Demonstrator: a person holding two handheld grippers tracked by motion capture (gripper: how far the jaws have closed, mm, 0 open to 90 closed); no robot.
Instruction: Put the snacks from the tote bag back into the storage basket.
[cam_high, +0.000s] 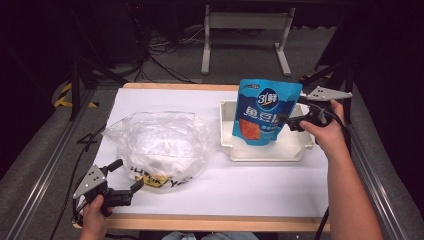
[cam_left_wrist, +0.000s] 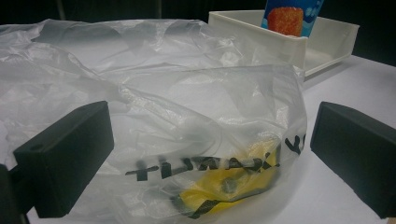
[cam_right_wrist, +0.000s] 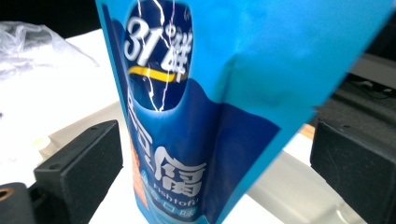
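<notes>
Reaching for the blue snack pouch standing in the white tray

I'm bracketing it with my right gripper, jaws wide, gripping nothing; closing looks next. My left gripper is waiting open before the plastic bag.

Bright light from overhead is washing the white table almost featureless, while the floor and the room toward twelve o'clock are sinking into near black. The clear plastic bag is catching soft glare on its creases, and thin white streaks of glare are running down the blue pouch. Both gripper views are blurring slightly, the black jaws at five and seven o'clock softest.
</notes>
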